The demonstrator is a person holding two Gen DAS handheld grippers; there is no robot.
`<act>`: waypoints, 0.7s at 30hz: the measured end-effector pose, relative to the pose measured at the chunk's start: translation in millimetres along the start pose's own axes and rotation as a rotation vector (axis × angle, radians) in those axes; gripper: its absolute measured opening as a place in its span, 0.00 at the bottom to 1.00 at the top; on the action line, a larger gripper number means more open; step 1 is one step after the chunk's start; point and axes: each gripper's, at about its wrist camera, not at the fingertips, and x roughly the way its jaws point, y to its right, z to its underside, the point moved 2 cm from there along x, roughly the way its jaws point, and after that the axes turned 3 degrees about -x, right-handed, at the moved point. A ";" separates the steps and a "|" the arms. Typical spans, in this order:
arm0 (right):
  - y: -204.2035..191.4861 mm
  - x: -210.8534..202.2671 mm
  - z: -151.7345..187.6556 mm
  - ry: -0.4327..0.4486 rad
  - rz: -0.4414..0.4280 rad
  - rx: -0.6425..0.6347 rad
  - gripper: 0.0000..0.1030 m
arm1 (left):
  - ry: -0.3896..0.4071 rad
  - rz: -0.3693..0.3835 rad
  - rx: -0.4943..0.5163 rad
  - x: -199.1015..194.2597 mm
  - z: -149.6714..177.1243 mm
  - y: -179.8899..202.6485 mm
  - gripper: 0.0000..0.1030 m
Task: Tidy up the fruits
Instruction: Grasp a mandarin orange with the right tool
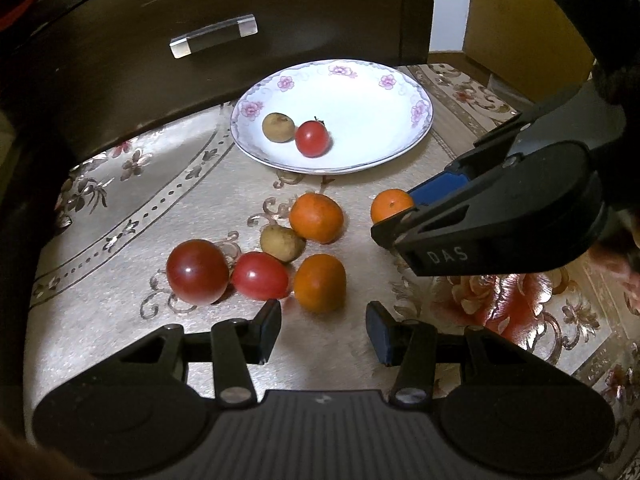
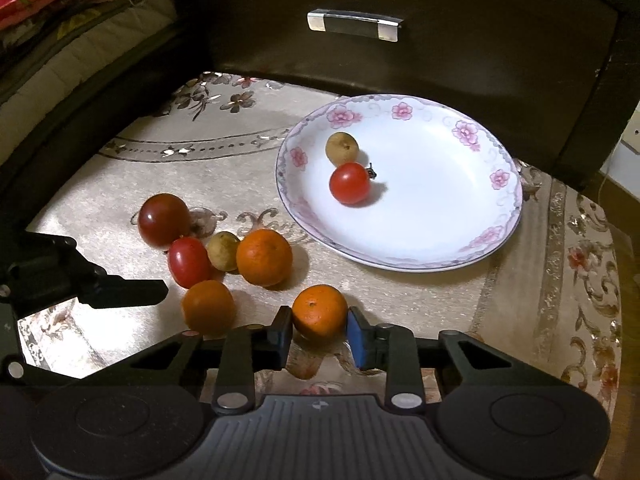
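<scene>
A white flowered plate [image 1: 400, 92] [image 2: 460, 208] holds a small red tomato [image 1: 312, 138] [image 2: 350, 183] and a brown longan [image 1: 278, 127] [image 2: 342, 147]. On the cloth lie a dark red tomato [image 1: 197, 271] [image 2: 164, 219], an oval red tomato [image 1: 260, 276] [image 2: 189, 262], a second longan [image 1: 282, 243] [image 2: 223, 250] and two oranges [image 1: 316, 217] [image 1: 320, 282]. My right gripper [image 2: 319, 330] has its pads against both sides of a third orange [image 2: 319, 310] [image 1: 390, 205] resting on the cloth. My left gripper [image 1: 323, 326] is open and empty, just short of the near orange.
A dark wooden drawer front with a metal handle [image 1: 214, 35] [image 2: 354, 25] stands right behind the plate. The patterned cloth [image 1: 120, 208] covers a small tabletop with edges on all sides. Folded bedding [image 2: 60, 12] lies at the far left.
</scene>
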 end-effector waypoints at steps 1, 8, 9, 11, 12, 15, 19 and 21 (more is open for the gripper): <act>0.4 -0.2 0.1 -0.001 0.000 0.002 0.25 | 0.001 0.001 0.002 0.3 -0.3 0.5 0.52; 2.5 -2.8 0.2 0.001 0.002 0.012 0.25 | 0.000 0.002 0.010 4.6 -2.7 3.2 0.52; 3.1 -3.1 0.6 0.001 0.001 0.014 0.25 | -0.001 0.002 0.011 5.4 -3.1 3.5 0.52; 4.0 -3.6 1.3 -0.002 0.000 0.017 0.25 | -0.003 0.004 0.012 6.7 -3.3 4.1 0.52; 4.4 -3.8 1.7 -0.004 0.001 0.018 0.25 | -0.004 0.005 0.013 7.5 -3.3 4.2 0.52; 5.9 -3.9 2.6 -0.006 0.004 0.022 0.25 | -0.008 0.006 0.014 9.9 -3.1 4.8 0.52; 8.1 -3.8 3.5 -0.010 0.006 0.026 0.25 | -0.003 0.008 0.013 11.3 -4.6 5.4 0.52; 9.5 -3.2 4.1 -0.013 0.008 0.030 0.25 | 0.001 0.008 0.014 12.3 -5.4 5.4 0.52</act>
